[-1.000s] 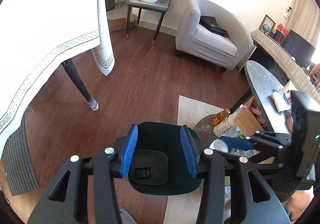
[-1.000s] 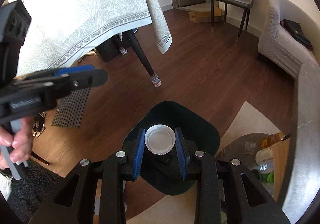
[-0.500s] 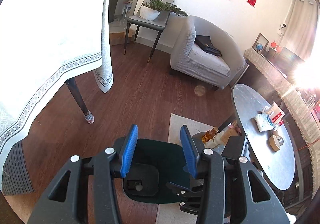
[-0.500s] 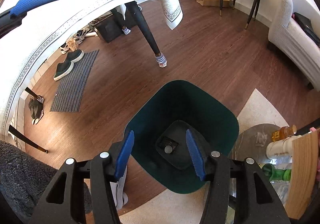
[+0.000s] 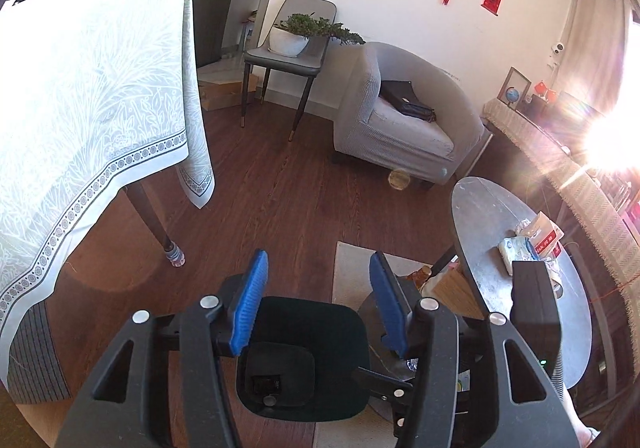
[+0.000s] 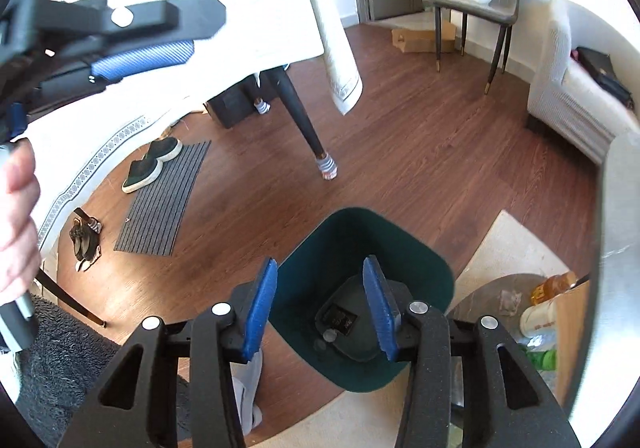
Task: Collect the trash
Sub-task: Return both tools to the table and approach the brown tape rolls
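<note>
Already some trash is in: the dark green, rounded-square plastic waste bin (image 6: 362,312) stands on the brown wood floor just beside the pale rug (image 6: 508,240), and on its bottom lie a small dark rectangular packet (image 6: 340,319) and a small round pale cap (image 6: 329,336), with perhaps a second disc beside it, though the shadow there makes that hard to tell.

The right gripper (image 6: 320,308) hovers above the bin with its blue-padded jaws spread and nothing between them; they have just been closing a little, on air only. The left gripper (image 5: 316,304) also hangs over the bin, jaws apart and empty, having just opened wider.

So one drop-off looks finished, and more seems left. On the grey oval tabletop (image 5: 480,215) sit a crumpled white wrapper (image 5: 514,250) and a red-and-white packet (image 5: 546,238), and on the low round shelf beneath it stand an amber bottle (image 6: 554,286) and a green bottle (image 6: 542,358); which of these count as trash is a judgement.

The bin stands upright, its long axis vertical and its open mouth facing straight up toward both cameras, so anything released above it should fall inside. The cap lies flat, its axis vertical too.
</note>
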The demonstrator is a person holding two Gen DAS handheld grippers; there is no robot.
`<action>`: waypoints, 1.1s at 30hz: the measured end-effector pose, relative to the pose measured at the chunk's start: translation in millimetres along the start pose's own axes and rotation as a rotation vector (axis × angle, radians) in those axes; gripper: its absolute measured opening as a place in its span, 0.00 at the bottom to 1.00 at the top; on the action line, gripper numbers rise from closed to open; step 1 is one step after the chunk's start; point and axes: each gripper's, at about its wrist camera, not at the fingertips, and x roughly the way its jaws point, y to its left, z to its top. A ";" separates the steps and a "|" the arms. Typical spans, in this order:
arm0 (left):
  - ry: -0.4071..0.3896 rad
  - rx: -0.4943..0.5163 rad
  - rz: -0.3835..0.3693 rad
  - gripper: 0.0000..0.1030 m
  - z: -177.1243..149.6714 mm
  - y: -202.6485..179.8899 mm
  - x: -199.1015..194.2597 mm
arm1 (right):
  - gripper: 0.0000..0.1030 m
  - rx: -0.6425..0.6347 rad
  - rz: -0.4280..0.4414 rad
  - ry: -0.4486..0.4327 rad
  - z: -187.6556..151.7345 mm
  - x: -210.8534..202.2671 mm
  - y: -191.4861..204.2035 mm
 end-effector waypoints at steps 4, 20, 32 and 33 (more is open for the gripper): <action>-0.007 0.012 -0.009 0.57 2.6 -12.2 0.5 | 0.44 0.006 -0.016 -0.048 1.8 -25.7 -11.0; 0.014 0.137 -0.082 0.66 -8.5 -100.8 23.5 | 0.44 0.121 -0.150 -0.198 -30.5 -125.7 -92.2; 0.055 0.293 -0.207 0.76 -36.7 -191.2 40.8 | 0.44 0.206 -0.274 -0.275 -76.2 -190.9 -159.6; 0.057 0.310 -0.215 0.77 -39.5 -198.7 42.7 | 0.44 0.214 -0.283 -0.278 -81.1 -194.7 -165.4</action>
